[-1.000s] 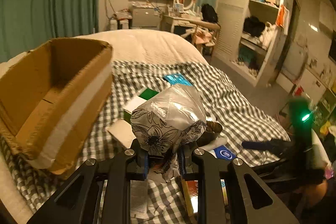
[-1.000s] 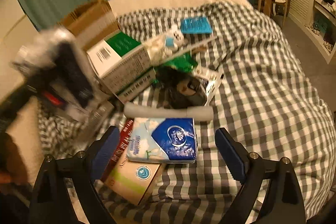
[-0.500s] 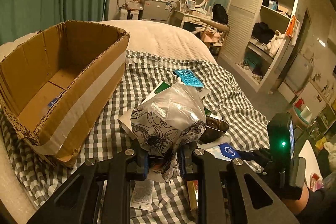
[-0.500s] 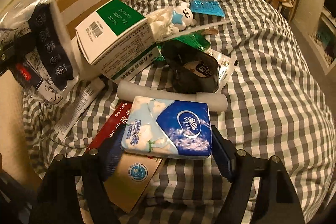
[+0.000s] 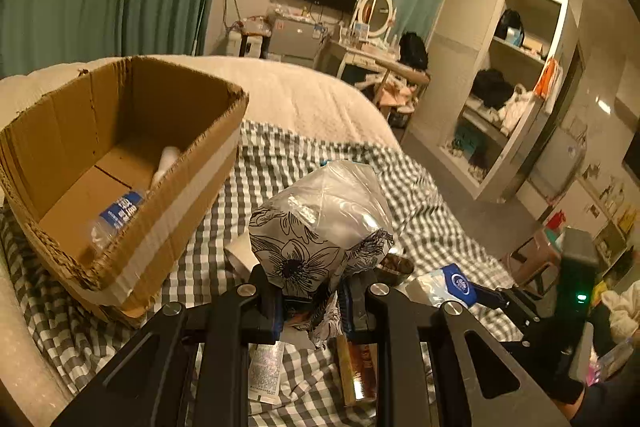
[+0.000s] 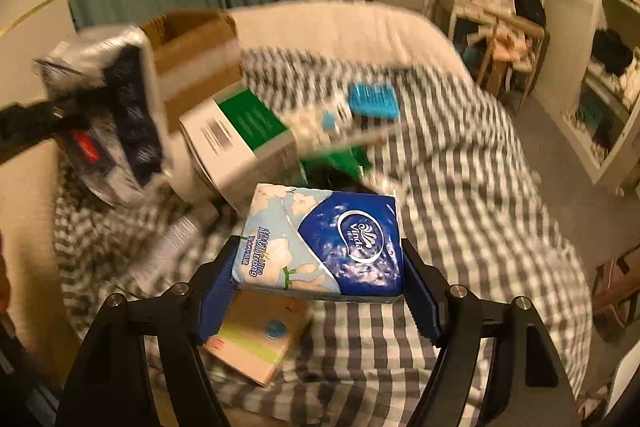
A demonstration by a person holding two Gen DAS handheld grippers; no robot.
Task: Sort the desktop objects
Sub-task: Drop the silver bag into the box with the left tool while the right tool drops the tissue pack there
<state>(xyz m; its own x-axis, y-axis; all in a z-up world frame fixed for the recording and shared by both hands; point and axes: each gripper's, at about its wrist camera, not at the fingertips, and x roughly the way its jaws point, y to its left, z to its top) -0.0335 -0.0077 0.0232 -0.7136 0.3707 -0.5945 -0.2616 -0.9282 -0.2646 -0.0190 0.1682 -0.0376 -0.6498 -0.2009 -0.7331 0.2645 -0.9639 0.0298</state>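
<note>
At nine o'clock in the left wrist view an open cardboard box (image 5: 120, 163) sits on the checked bedspread (image 5: 256, 187), its flaps up and a pale tape band along its near wall. Inside lies a clear plastic bottle (image 5: 120, 215) with a blue label, on its side against the near wall, and a white object (image 5: 168, 159) at the box's far end, too hidden to identify. Toward six o'clock the left gripper (image 5: 312, 307) has its jaws clamped on the lower part of a flower-printed plastic bag (image 5: 320, 227), held above the bed just right of the box.

In the blurred right wrist view, a green-and-white carton (image 6: 240, 135) lies at eleven o'clock, beside the box. At centre the right gripper (image 6: 320, 287) pinches a blue tissue pack (image 6: 324, 243) by its two ends, raised clear of the bedspread. At seven o'clock, under it, a flat tan box (image 6: 256, 339) rests on the bedspread.
</note>
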